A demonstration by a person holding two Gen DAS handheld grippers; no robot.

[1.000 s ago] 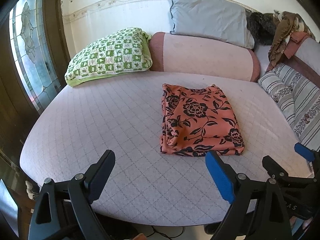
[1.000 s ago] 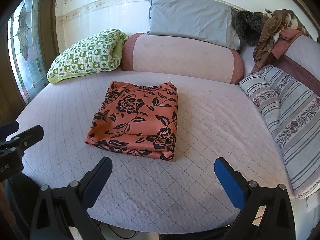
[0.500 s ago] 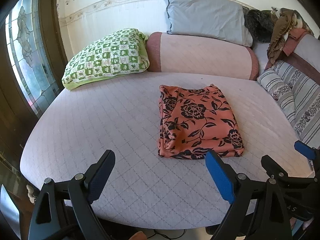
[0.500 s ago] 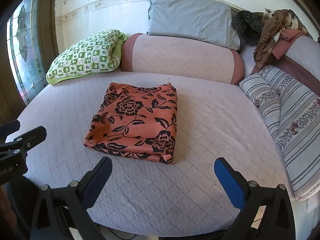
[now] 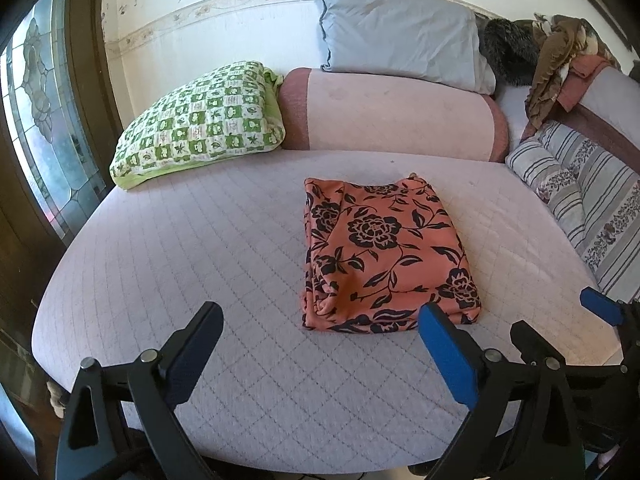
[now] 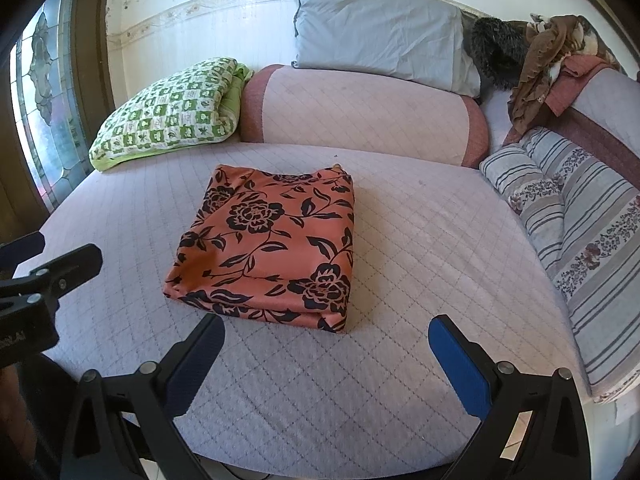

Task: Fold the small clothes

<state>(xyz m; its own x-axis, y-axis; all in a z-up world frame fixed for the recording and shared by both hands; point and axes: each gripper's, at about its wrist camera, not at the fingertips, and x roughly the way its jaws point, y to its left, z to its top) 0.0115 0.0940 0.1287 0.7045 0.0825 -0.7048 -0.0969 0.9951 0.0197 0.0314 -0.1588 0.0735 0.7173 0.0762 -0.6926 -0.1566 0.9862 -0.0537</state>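
- Left gripper: spread wide, nothing between its fingers, held above the near edge of the quilted mattress.
- Right gripper: likewise spread wide and holding nothing, over the same near edge, just to the right of the left one.
- Just ahead of the right gripper, and ahead and to the right of the left: folded orange cloth with a black flower print, lying flat on the mattress as a neat rectangle, touched by neither gripper.
- Fold edges stacked along the cloth's near side and its left side, seen from the left gripper.
- Further ahead, past the cloth: pink bolster lying along the wall.
- Ahead and left: green checked pillow leaning against the bolster's end.
- On top of the bolster: grey pillow against the wall.
- Far right: striped cushions along the mattress side.
- Far ahead and right: heap of brown clothes above the cushions.
- Far left: stained-glass window.
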